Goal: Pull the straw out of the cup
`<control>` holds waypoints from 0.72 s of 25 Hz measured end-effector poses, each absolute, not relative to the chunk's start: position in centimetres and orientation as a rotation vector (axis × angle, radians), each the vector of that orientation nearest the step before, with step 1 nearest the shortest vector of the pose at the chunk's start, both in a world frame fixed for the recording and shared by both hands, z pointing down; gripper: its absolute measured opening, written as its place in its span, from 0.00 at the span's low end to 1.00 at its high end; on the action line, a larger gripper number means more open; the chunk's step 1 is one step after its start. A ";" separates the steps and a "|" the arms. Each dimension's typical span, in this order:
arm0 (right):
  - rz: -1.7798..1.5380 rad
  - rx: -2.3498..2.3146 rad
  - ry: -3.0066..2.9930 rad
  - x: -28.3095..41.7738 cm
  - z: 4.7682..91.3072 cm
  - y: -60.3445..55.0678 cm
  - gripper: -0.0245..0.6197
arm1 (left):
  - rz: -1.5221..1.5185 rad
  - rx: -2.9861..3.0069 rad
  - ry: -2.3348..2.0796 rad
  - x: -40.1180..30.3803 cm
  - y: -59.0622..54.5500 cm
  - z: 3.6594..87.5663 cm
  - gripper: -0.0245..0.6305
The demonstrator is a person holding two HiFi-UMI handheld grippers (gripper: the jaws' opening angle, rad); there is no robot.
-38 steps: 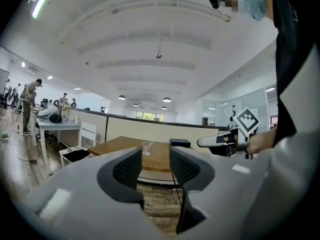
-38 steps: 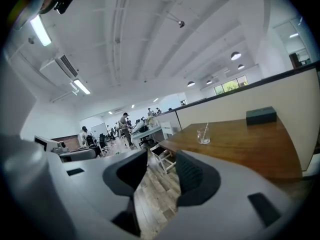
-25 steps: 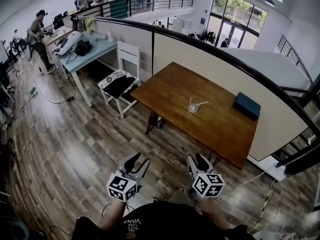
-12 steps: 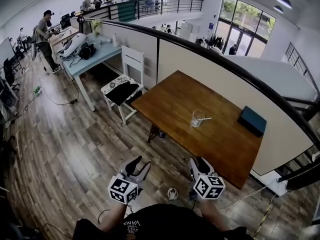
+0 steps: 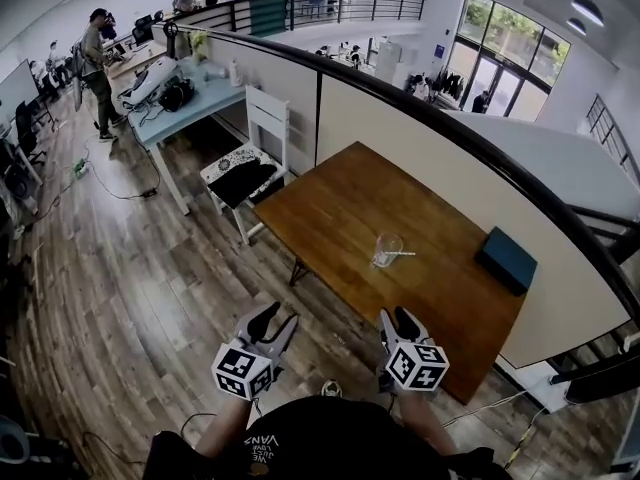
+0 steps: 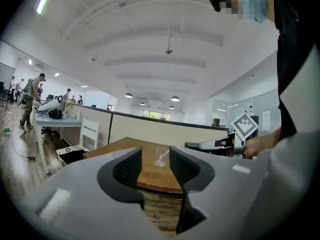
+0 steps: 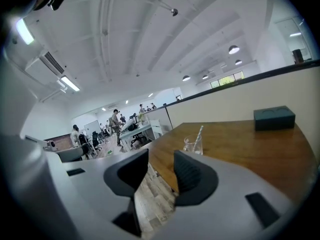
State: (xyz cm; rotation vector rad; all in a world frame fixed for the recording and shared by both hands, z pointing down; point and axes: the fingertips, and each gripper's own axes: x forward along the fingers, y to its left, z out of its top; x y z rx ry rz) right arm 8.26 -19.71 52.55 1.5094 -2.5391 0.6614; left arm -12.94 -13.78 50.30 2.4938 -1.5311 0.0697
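Observation:
A clear glass cup [image 5: 387, 249] stands upright near the middle of the brown wooden table [image 5: 330, 203], with a white straw [image 5: 400, 255] leaning out to the right. The cup [image 6: 160, 157] and the straw [image 7: 198, 134] also show beyond the jaws in both gripper views. My left gripper [image 5: 276, 321] and right gripper [image 5: 398, 321] hang over the floor, short of the table's near edge, well away from the cup. Both are open with nothing between their jaws.
A dark teal box [image 5: 505, 260] lies at the table's right end beside a beige partition wall [image 5: 420, 138]. A white chair [image 5: 245, 163] stands left of the table, with a light blue desk [image 5: 190, 93] behind it. People stand at the far left. Cables trail on the wooden floor.
The view has drawn closer to the table, and the cup now sits lower and nearer in the head view. Both grippers keep the same pose and stay open.

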 end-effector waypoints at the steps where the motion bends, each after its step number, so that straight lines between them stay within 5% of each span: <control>1: 0.659 1.504 -2.534 8.8 52.8 -20.3 0.27 | 0.065 2.486 -1.539 -12.4 -14.2 50.4 0.28; 18: 0.671 1.447 -2.462 10.8 57.2 -28.5 0.27 | 0.049 2.403 -1.577 -10.9 -20.5 52.7 0.28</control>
